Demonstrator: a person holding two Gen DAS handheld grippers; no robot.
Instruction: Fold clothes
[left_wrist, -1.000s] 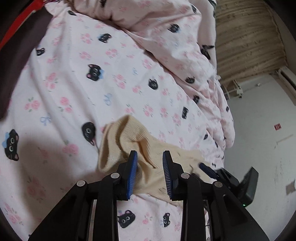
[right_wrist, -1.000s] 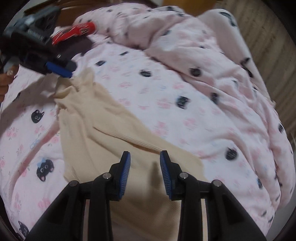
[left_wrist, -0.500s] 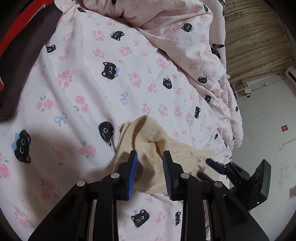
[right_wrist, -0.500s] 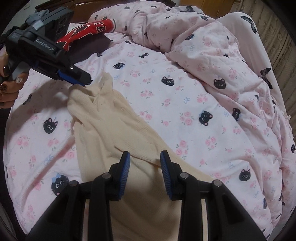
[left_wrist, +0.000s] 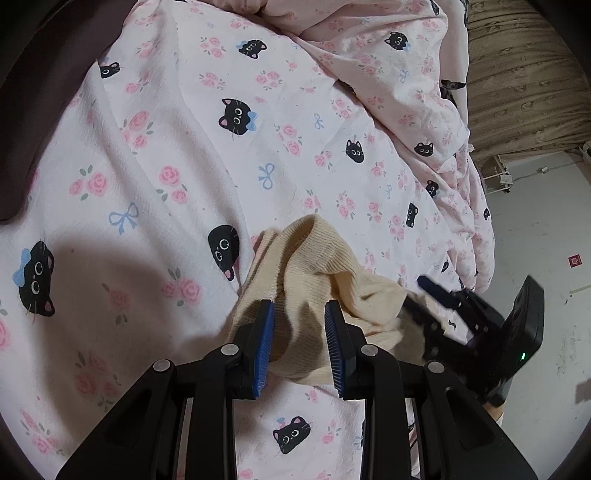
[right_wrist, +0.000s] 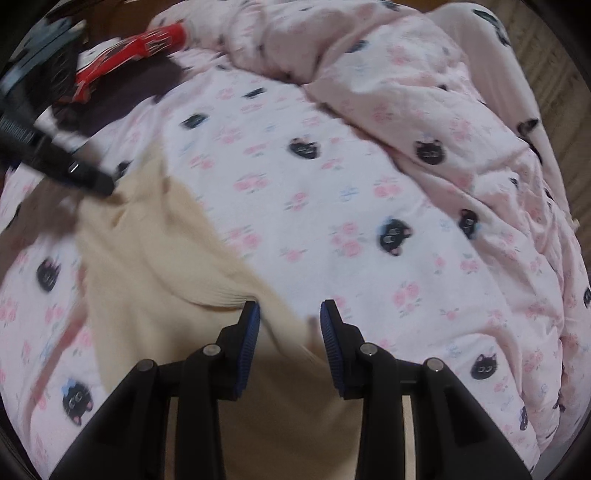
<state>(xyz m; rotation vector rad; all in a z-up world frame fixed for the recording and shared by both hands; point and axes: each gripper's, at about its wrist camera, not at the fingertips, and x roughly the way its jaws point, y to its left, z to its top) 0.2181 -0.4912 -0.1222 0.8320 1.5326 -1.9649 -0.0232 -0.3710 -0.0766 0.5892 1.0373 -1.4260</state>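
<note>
Lying rumpled on a pink bedsheet (left_wrist: 155, 122) printed with black cats and roses is a cream ribbed garment (left_wrist: 317, 266). One bunched end of the garment is sitting between the blue pads of the left gripper (left_wrist: 299, 332), which appears to be pinching a fold of it. At the garment's other end, the right gripper (right_wrist: 290, 332) is hovering over the wide cream panel with its jaws partly spread; whether they are gripping cloth I cannot tell. Beyond the garment a heaped quilt (right_wrist: 424, 85) in the same print is piling up, and a red and dark item (right_wrist: 129, 51) is lying past its far corner. No containers are showing. Risk: the soft knit could be slipping from the left pinch or folding crooked if the two ends are pulled unevenly.
</note>
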